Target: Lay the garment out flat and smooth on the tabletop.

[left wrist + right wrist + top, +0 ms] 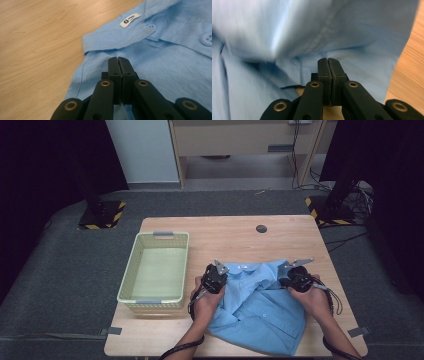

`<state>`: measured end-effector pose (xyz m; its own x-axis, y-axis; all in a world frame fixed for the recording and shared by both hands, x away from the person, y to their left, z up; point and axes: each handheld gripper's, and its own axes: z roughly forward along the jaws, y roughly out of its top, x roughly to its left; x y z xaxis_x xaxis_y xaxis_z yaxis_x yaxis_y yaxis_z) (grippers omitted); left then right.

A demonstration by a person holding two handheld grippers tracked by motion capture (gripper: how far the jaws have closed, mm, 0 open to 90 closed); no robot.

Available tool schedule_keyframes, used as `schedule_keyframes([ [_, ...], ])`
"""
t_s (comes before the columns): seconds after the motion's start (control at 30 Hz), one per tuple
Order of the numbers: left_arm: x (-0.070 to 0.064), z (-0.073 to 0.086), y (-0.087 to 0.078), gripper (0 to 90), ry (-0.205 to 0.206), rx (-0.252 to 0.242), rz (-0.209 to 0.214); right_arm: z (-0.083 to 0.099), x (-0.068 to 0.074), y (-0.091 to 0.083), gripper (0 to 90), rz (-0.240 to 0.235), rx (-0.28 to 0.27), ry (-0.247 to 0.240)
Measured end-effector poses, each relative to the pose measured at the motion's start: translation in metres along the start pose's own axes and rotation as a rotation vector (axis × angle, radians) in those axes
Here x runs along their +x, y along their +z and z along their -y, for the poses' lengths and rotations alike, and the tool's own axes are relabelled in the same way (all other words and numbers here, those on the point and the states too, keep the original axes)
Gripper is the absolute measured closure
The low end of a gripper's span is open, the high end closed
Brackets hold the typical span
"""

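A light blue shirt (260,307) lies partly folded on the near right part of the wooden table (235,237), its collar toward the far side and its lower hem close to the table's near edge; the right side of the cloth stops short of the right table edge, leaving a narrow strip of bare wood there. The left gripper (215,277) sits at the shirt's left shoulder, just right of the basket; in the left gripper view its 2 jaws are pressed together over the blue cloth (160,65), near the seam at the shirt's left border, and whether any fabric is caught between them cannot be told. The collar (117,40) with its white label (130,20) lies just beyond the tips, and bare wood (37,50) opens wide to the left of the shirt's edge. The right gripper (296,276) rests at the shirt's right shoulder; in the right gripper view its 2 jaws are also pressed together, tips against a raised fold of blue fabric (317,37) beside a stitched seam; a pinch on the cloth cannot be made out for sure. A strip of table (412,62) shows past the fabric's right border. A pale green basket (131,270) stands empty on the left part of the table, near the shirt but apart from it; the far half of the table is open apart from a small dark round disc (261,228).
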<state>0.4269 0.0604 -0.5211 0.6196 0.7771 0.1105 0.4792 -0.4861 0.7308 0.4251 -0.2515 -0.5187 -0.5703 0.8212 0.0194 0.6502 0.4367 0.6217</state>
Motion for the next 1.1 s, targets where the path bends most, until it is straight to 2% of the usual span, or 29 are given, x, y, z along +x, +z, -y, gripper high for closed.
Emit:
schedule_keyframes([
  [0.03,0.0,0.0,0.0,89.4,0.0,0.0,0.0,0.0,0.0,0.0,89.2,0.0,0.0,0.0],
  [0.2,0.004,-0.005,0.001,89.4,0.0,0.005,-0.017,0.022,-0.02,-0.03,89.3,0.007,-0.009,0.021],
  [0.4,0.006,-0.011,0.007,89.4,0.005,0.016,-0.03,0.038,-0.032,-0.047,89.3,0.009,-0.01,0.043],
  [0.53,0.008,-0.015,0.01,89.4,0.006,0.023,-0.037,0.044,-0.032,-0.052,89.3,0.014,-0.006,0.038],
  [0.67,0.013,-0.016,0.015,89.4,-0.013,0.027,-0.036,0.053,-0.037,-0.059,89.3,0.026,0.0,0.039],
  [0.77,0.015,-0.017,0.02,89.2,-0.022,0.03,-0.033,0.057,-0.042,-0.064,89.2,0.035,-0.007,0.062],
  [0.83,0.016,-0.018,0.022,82.3,-0.033,0.023,-0.029,0.059,-0.045,-0.066,89.0,0.038,-0.012,0.071],
  [0.87,0.016,-0.019,0.023,76.5,-0.033,0.019,-0.038,0.059,-0.046,-0.07,84.5,0.039,-0.035,0.072],
  [0.9,0.015,-0.019,0.022,76.5,-0.036,0.011,-0.042,0.059,-0.046,-0.07,84.5,0.039,-0.035,0.072],
  [1.0,0.011,-0.022,0.014,61.5,-0.026,-0.012,-0.059,0.056,-0.042,-0.075,72.5,0.043,-0.085,0.065],
  [1.07,0.008,-0.022,0.007,55.3,-0.023,-0.03,-0.055,0.053,-0.037,-0.077,64.2,0.039,-0.11,0.059],
  [1.1,0.006,-0.022,0.003,53.1,-0.018,-0.037,-0.049,0.051,-0.033,-0.077,63.7,0.031,-0.117,0.047],
])
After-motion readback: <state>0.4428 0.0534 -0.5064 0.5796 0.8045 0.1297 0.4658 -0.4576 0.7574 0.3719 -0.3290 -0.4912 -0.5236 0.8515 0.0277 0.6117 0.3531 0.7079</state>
